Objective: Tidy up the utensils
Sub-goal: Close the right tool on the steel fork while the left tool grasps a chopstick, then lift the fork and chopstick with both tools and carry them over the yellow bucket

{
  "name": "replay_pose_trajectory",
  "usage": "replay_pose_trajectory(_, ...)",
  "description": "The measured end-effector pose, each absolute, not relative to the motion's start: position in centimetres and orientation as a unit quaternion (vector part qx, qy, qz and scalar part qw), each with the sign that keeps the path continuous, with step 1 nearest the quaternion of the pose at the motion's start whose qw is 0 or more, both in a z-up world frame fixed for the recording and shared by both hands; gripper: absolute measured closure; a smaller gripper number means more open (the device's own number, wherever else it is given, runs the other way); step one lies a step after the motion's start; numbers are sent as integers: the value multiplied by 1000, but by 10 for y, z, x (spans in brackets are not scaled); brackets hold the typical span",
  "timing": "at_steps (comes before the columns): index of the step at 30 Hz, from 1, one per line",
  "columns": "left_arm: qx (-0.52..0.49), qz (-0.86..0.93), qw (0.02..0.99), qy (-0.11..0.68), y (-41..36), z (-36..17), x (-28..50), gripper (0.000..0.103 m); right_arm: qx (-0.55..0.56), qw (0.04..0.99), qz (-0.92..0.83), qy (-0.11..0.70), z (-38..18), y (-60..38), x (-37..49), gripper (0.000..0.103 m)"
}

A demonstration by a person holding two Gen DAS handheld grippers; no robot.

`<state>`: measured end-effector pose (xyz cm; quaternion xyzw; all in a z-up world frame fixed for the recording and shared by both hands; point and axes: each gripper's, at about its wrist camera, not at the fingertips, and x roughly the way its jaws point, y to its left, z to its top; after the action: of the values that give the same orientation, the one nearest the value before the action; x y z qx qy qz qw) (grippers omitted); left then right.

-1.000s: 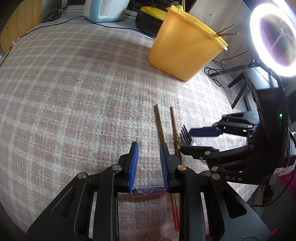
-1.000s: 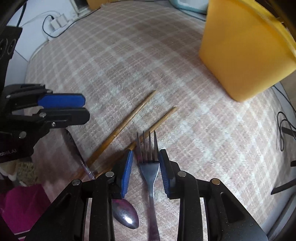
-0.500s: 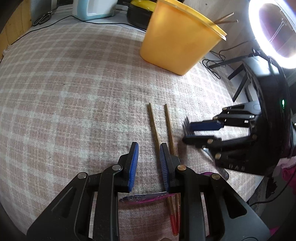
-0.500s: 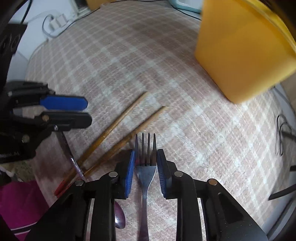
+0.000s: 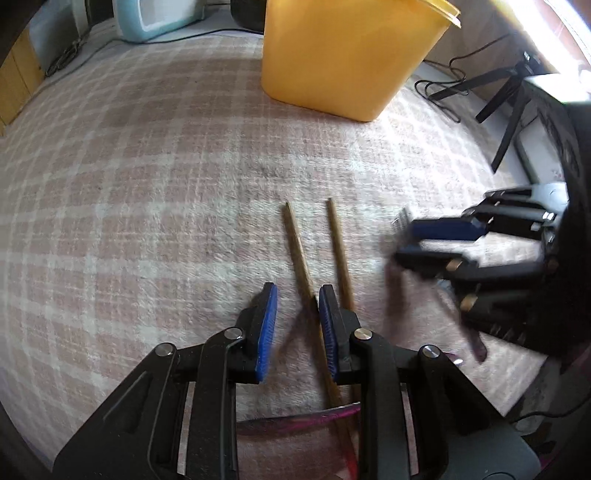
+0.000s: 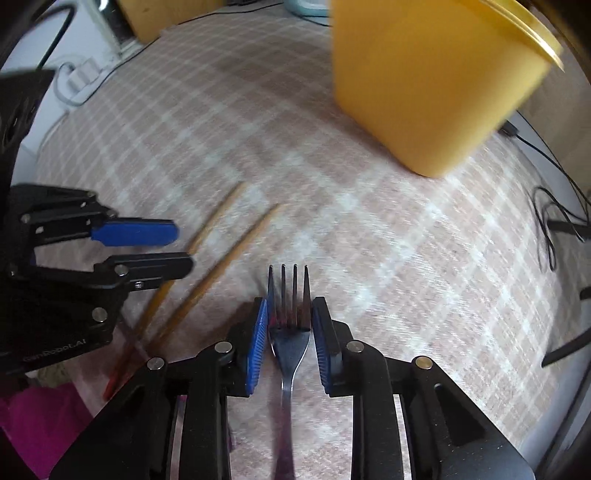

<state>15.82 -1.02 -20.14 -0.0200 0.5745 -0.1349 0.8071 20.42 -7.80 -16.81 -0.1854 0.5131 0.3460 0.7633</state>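
Note:
My right gripper (image 6: 289,319) is shut on a steel fork (image 6: 289,332), tines pointing forward, held above the checked cloth. It also shows blurred in the left wrist view (image 5: 410,240). My left gripper (image 5: 297,317) is open over two wooden chopsticks (image 5: 299,251) that lie side by side on the cloth; one passes under its right finger. The chopsticks also show in the right wrist view (image 6: 236,251), with the left gripper (image 6: 177,247) beside them. A yellow tub (image 5: 347,55) stands at the back, also in the right wrist view (image 6: 424,81). A shiny utensil handle (image 5: 295,417) lies across under my left gripper.
A pale blue appliance (image 5: 159,18) and cables sit at the table's far edge. A black tripod (image 5: 506,103) and cables stand off the right edge. A pink cloth (image 6: 37,417) lies at the near edge.
My right gripper has closed on the fork and lifted it off the cloth. My left gripper has moved forward over the chopsticks, closer to the tub.

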Motion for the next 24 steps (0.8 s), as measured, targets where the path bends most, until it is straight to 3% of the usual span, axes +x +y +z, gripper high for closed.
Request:
replay_pose_trajectory(3,-18,-129,807,576,-11,-205,161,93,-162,763,340,525,-167,-88,213,80)
replay_pose_trajectory(7,-25,-130,802,583,-9,-206,165,93,-146,756,341,540,-165,-92,215,76)
replay_pose_trajectory(9,-29,-128,801,583,-12,-207,168,93,-150,755,337,542,-166,-91,215,66)
replay_pose_trajectory(14,-44,-142,807,571,-7,-210,172,97,-176,767,327,523,-166,-80,209,66)
replay_pose_trajectory(17,-70,-143,807,569,2,-210,171,98,-174,771,321,522,-166,-79,200,81)
replay_pose_trajectory(24,-103,-146,820,543,21,-191,164,99,-118,782,323,520,-158,-100,200,81)
